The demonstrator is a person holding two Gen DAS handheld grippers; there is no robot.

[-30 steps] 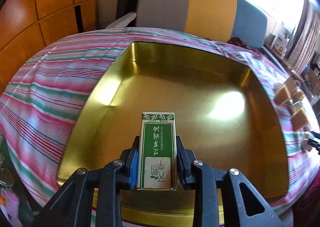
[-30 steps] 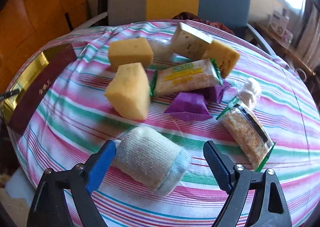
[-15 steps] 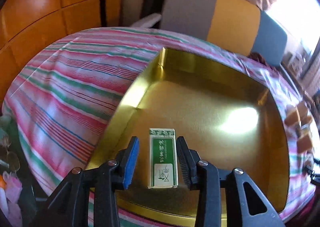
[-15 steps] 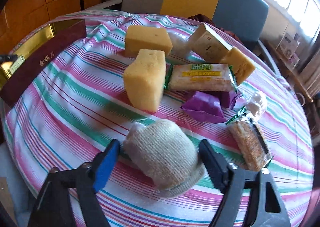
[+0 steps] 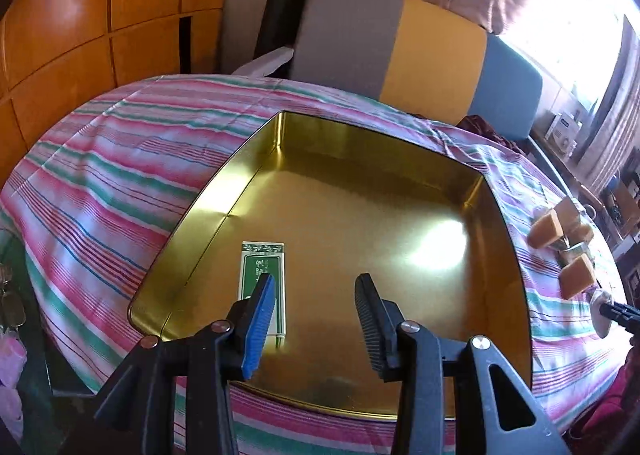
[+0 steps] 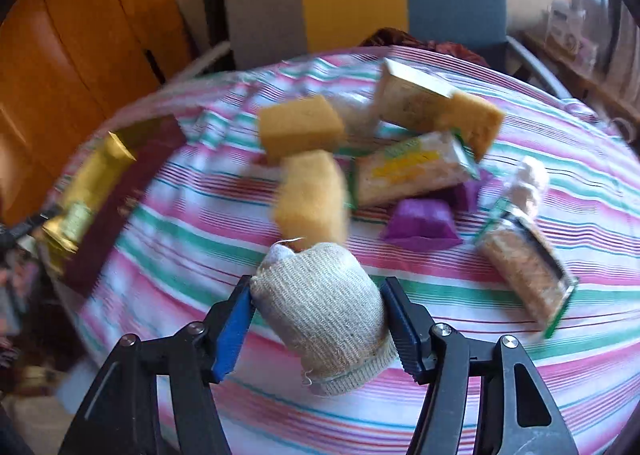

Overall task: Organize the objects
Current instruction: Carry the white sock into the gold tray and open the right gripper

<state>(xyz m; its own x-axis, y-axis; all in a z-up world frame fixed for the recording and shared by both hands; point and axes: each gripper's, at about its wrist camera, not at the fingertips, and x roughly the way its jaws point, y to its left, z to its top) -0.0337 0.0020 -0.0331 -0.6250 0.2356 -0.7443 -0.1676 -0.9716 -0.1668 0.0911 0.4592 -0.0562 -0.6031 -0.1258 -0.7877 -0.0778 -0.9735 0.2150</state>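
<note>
At the left of the striped bench [image 5: 120,175], a gold tin tray [image 5: 224,211] is seen, and in its near-left part a small green and white carton [image 5: 262,263] lies flat, its long axis running away from the camera and its leaf-patterned end pointing to the far side. The left tool [image 5: 312,319] is held above the tray with its jaws apart and nothing between them; the carton lies below and partly behind the blue pad. The carton is judged light and stiff, best taken across its narrow sides. Further right, in the right wrist view, a rolled knitted sock [image 6: 324,307] is clamped between the jaws of the right tool [image 6: 320,323], both pads pressed into its flanks. The roll is judged soft, light and compressible, so a grip across its middle should serve. Its long axis runs diagonally, the knotted end pointing up and away and the cuffed end pointing toward the camera. Whether it is lifted clear of the cloth cannot be told. Beyond it lie yellow sponges [image 6: 310,199], wrapped biscuit packs [image 6: 412,169] and purple packets [image 6: 420,221].
</note>
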